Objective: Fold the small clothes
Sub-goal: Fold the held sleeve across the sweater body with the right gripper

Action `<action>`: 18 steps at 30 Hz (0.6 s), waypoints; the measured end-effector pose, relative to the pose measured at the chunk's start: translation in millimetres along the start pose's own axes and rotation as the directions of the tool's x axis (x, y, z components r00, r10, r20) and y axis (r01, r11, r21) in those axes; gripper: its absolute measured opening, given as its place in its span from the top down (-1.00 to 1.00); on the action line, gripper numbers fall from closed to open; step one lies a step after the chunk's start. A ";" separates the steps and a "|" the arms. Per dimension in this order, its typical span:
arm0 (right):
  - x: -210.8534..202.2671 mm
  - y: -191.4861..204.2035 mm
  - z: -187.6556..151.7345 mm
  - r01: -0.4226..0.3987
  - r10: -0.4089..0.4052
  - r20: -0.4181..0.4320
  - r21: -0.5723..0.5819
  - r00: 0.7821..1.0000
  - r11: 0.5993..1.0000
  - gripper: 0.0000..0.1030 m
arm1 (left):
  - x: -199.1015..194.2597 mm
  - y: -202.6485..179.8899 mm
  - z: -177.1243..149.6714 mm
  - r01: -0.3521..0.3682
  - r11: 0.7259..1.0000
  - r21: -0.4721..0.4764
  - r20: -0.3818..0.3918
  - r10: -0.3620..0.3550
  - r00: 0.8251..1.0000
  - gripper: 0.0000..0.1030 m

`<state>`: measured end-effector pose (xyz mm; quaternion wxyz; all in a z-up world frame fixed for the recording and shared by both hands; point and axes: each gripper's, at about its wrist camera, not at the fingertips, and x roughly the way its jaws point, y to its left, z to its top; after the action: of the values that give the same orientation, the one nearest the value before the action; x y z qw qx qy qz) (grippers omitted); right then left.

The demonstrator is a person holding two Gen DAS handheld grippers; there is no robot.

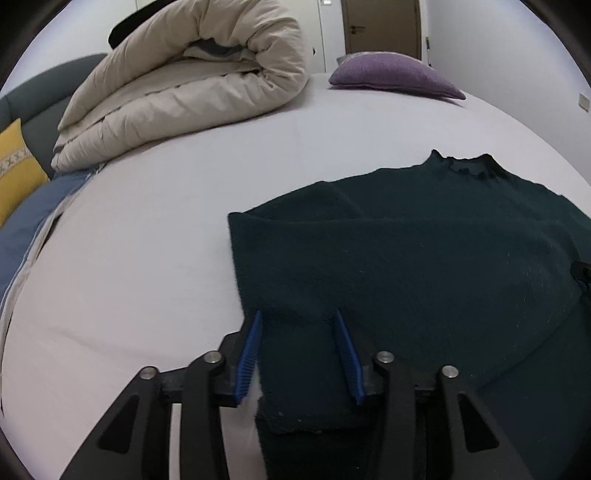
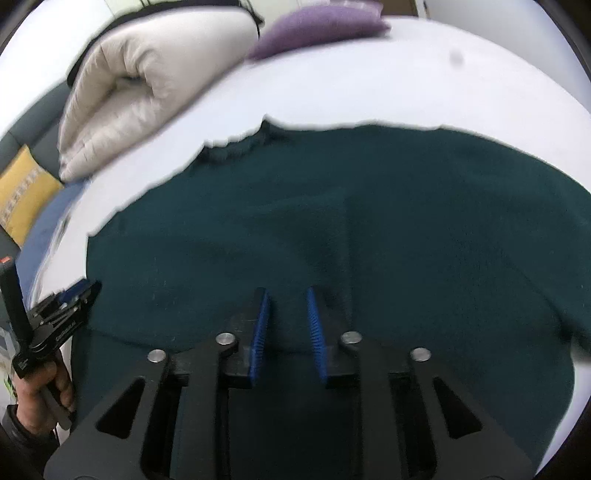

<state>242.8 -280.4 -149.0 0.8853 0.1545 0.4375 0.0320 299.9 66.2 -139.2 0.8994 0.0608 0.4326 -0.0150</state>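
A dark green knit sweater [image 1: 424,258] lies flat on the white bed sheet [image 1: 155,240], collar [image 1: 465,166] towards the far side. My left gripper [image 1: 297,314] stands open at the sweater's near left corner. A strip of the knit lies between its blue pads [image 1: 249,354] without being pressed. In the right wrist view the sweater [image 2: 369,221] fills the middle. My right gripper [image 2: 287,291] sits low over its near part, jaws nearly together with green knit between the pads [image 2: 260,332]. The left gripper [image 2: 70,299] and the hand [image 2: 37,387] holding it show at the left edge.
A rolled beige duvet [image 1: 192,81] lies at the bed's far left. A purple pillow [image 1: 395,74] rests at the far edge. A yellow cushion [image 1: 14,166] and a blue cover [image 1: 33,221] sit at the left. A brown door [image 1: 380,26] stands behind.
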 end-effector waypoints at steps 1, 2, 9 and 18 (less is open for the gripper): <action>-3.7 -6.6 0.6 0.001 -0.001 0.002 0.024 1.000 1.000 0.81 | 0.1 2.8 0.6 -0.003 1.000 -0.007 -0.001 0.003 1.000 -0.12; -9.2 -13.4 1.1 -0.006 0.005 0.012 0.052 1.000 0.999 0.76 | 0.5 8.3 0.4 0.009 1.000 -0.025 -0.001 -0.009 1.000 -0.13; -110.3 -100.4 -36.5 -0.030 -0.039 0.206 0.322 0.978 0.946 -0.42 | -57.7 20.8 -21.2 0.138 0.978 -0.159 0.088 -0.125 0.988 -0.25; -235.6 -306.4 -160.4 -0.201 -0.237 0.360 0.838 0.902 0.507 -0.35 | -108.7 -16.4 -65.1 0.370 0.905 -0.208 0.090 -0.359 0.929 -0.49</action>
<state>-52.1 -577.3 -152.6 0.7635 0.5714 0.1895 -0.2341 180.1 55.1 -96.3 0.8923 -0.1220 0.4127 -0.1360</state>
